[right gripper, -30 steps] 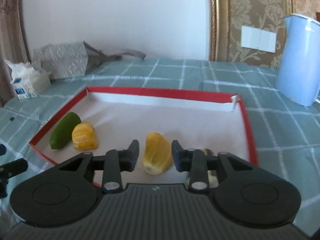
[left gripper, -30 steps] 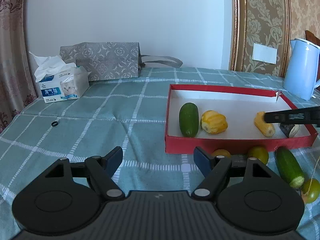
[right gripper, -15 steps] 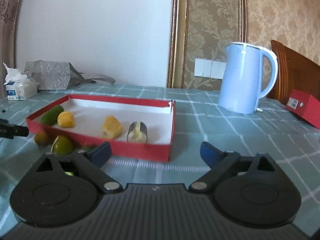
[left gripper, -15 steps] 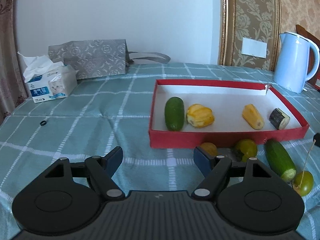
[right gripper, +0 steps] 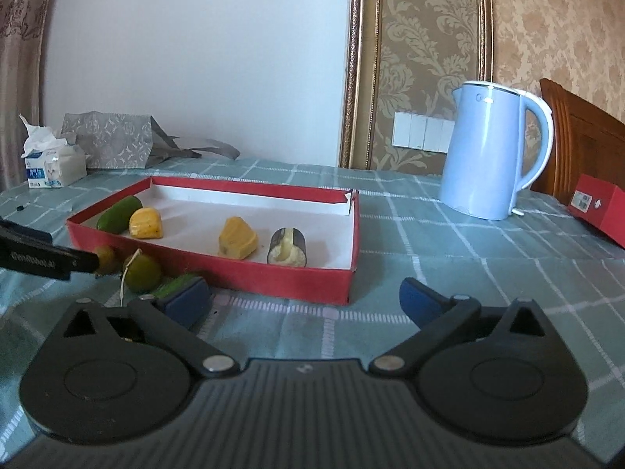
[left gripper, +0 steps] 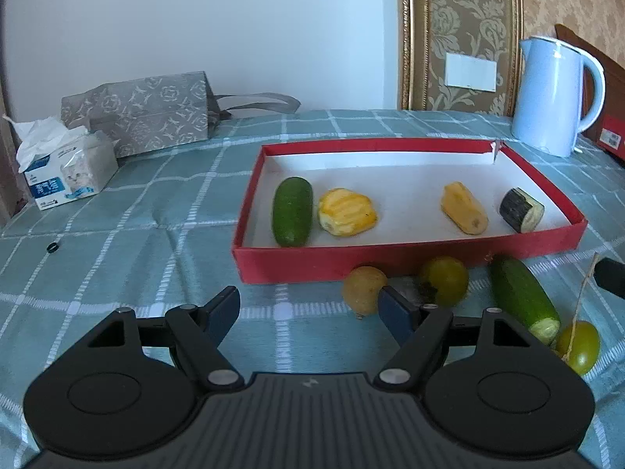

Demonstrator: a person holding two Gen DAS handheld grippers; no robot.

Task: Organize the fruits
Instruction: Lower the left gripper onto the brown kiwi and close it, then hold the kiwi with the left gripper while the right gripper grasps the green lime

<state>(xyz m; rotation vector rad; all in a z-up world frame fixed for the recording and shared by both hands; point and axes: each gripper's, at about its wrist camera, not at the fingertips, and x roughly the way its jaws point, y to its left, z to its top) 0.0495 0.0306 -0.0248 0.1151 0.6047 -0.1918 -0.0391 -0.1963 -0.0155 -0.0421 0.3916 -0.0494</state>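
Observation:
The red tray [left gripper: 406, 258] holds a green cucumber [left gripper: 292, 211], two yellow pieces [left gripper: 345, 217] [left gripper: 464, 213] and a dark cut chunk [left gripper: 521, 210]. On the cloth in front of it lie a yellow-brown fruit [left gripper: 363, 289], a yellow-green fruit [left gripper: 445, 279], a second cucumber [left gripper: 521, 297] and a green fruit on a string [left gripper: 580, 346]. My left gripper [left gripper: 308, 308] is open and empty, its right finger beside the yellow-brown fruit. My right gripper [right gripper: 304, 299] hangs before the tray's [right gripper: 273, 277] right corner, jaws opening wide with nothing between them.
A light blue kettle [left gripper: 550, 97] stands behind the tray at the right, with a small red box [right gripper: 601, 205] and a wooden chair beyond it. A tissue box [left gripper: 66, 172], a grey bag [left gripper: 140, 113] and a small black ring [left gripper: 52, 247] lie at the left.
My right gripper has let go of the yellow piece, drawn back out of the tray and spread its jaws wide. My left gripper has drifted slightly toward the fruits in front of the tray.

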